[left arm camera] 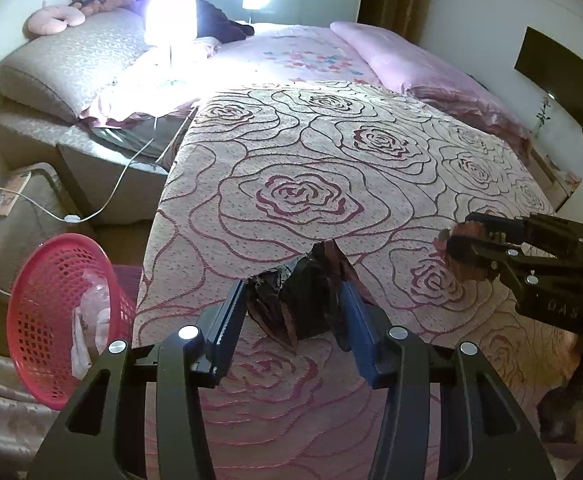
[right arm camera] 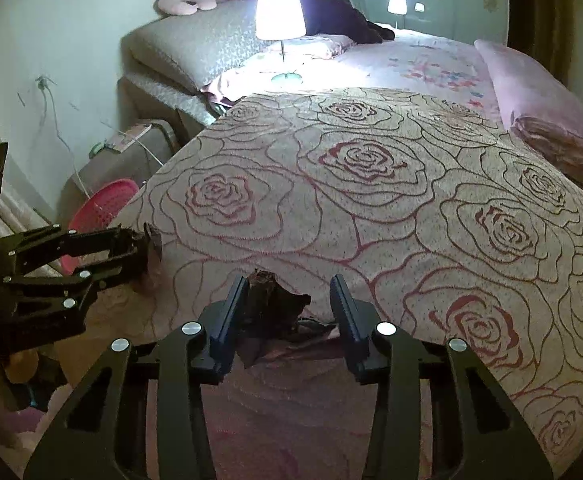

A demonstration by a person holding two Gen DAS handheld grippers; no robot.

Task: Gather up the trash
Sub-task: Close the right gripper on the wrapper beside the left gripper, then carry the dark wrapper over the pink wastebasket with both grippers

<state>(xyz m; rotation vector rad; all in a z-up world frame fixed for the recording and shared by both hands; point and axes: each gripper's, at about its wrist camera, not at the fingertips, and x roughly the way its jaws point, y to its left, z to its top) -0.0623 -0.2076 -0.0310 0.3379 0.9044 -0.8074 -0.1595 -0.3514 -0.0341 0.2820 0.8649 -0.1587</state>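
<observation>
Red plastic lattice forms the basket (left arm camera: pixel 57 316) that lies tipped on its side on the floor at the left edge of the bed (left arm camera: pixel 331 160). Through its open mouth we see pale crumpled plastic or paper (left arm camera: pixel 87 320) lying inside; we cannot identify it further. In the right wrist view only the rim of the same basket (right arm camera: pixel 99 208) shows past the bed's edge.

We hold two tools above the rose-patterned bedspread (right arm camera: pixel 371 208).

1. Left tool (left arm camera: pixel 293 296): its blue pads (left arm camera: pixel 355 312) are clamped on a crumpled dark wrapper (left arm camera: pixel 303 296), black and brownish, which fills the gap between them. The wrapper is at the near part of the bedspread, just right of the basket. In the right wrist view this tool (right arm camera: pixel 147 252) enters from the left with the wrapper at its tip.

2. Right tool (right arm camera: pixel 287 304): a second crumpled dark brown wrapper (right arm camera: pixel 271 304) sits between its fingers, against the left pad (right arm camera: pixel 231 312). In the left wrist view this tool (left arm camera: pixel 455 252) is closed on that brownish scrap (left arm camera: pixel 467 256), over the bedspread's near right part.

A lit lamp (right arm camera: pixel 280 14) stands at the head of the bed, beside a grey pillow (right arm camera: pixel 195 44).
</observation>
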